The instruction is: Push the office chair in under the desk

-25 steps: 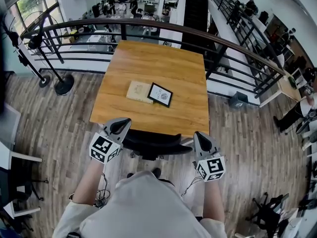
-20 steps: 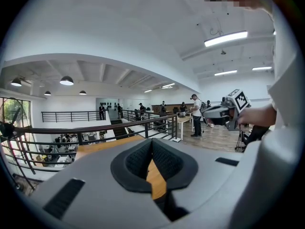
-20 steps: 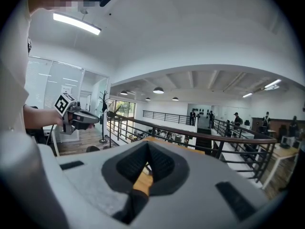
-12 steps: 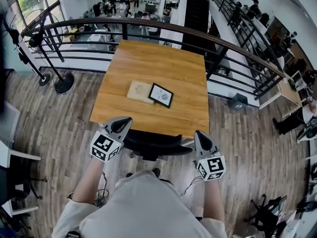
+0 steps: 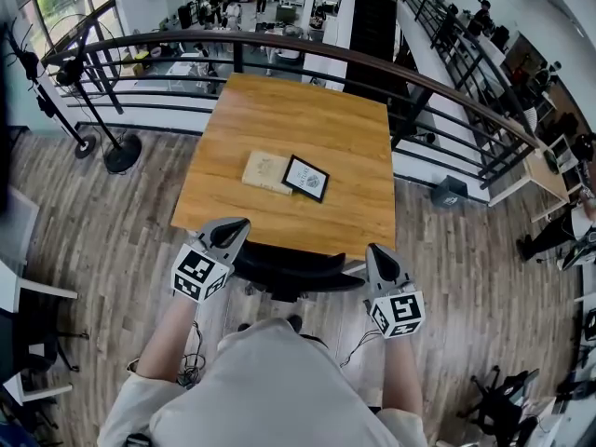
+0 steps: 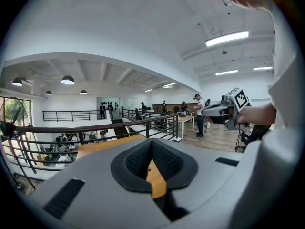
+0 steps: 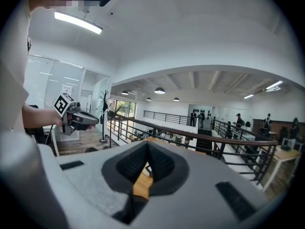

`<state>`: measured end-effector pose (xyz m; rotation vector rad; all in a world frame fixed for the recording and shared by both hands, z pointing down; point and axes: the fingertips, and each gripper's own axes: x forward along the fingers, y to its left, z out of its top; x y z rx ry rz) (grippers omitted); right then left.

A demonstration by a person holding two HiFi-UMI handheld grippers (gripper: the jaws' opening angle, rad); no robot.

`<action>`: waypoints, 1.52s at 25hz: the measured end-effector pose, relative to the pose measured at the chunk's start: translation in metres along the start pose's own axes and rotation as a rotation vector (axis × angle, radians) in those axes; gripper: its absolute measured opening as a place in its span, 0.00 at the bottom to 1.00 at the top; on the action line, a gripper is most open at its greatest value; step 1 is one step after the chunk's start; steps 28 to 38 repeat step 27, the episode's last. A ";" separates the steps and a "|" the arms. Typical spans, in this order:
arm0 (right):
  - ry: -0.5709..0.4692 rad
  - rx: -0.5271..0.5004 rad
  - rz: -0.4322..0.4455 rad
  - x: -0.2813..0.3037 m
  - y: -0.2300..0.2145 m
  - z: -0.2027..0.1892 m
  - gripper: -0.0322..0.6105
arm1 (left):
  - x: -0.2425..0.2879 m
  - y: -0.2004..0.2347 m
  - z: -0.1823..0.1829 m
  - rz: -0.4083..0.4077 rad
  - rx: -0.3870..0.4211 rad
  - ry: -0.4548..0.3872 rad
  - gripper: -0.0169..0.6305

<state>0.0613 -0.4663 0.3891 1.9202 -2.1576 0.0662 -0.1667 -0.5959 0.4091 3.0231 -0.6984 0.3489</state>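
Note:
The black office chair (image 5: pixel 291 271) stands at the near edge of the wooden desk (image 5: pixel 279 128), its backrest just under the desk's rim. My left gripper (image 5: pixel 232 228) is shut and empty at the backrest's left end. Shut and empty too, my right gripper (image 5: pixel 377 253) sits at the backrest's right end. Whether either one touches the chair I cannot tell. In the left gripper view the closed jaws (image 6: pixel 151 149) point over the desk (image 6: pixel 155 181), and the right gripper (image 6: pixel 223 111) shows off to the side. The right gripper view has its closed jaws (image 7: pixel 147 152) and the left gripper (image 7: pixel 76 119).
A tan book (image 5: pixel 264 171) and a dark framed picture (image 5: pixel 305 178) lie on the desk. A curved black railing (image 5: pixel 307 56) runs behind it. A stand with a round base (image 5: pixel 122 153) is at the left, a grey bin (image 5: pixel 449 190) at the right, white furniture (image 5: pixel 19 291) at the near left.

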 end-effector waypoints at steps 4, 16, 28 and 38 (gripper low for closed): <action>-0.001 -0.002 -0.003 0.000 0.000 0.001 0.05 | 0.000 0.001 0.000 0.001 0.002 0.002 0.02; 0.017 -0.025 0.003 0.003 0.008 -0.002 0.05 | 0.000 0.002 -0.006 -0.005 -0.005 0.010 0.02; 0.024 -0.032 0.002 0.003 0.009 -0.005 0.05 | 0.002 0.002 -0.006 -0.009 -0.003 0.009 0.02; 0.024 -0.032 0.002 0.003 0.009 -0.005 0.05 | 0.002 0.002 -0.006 -0.009 -0.003 0.009 0.02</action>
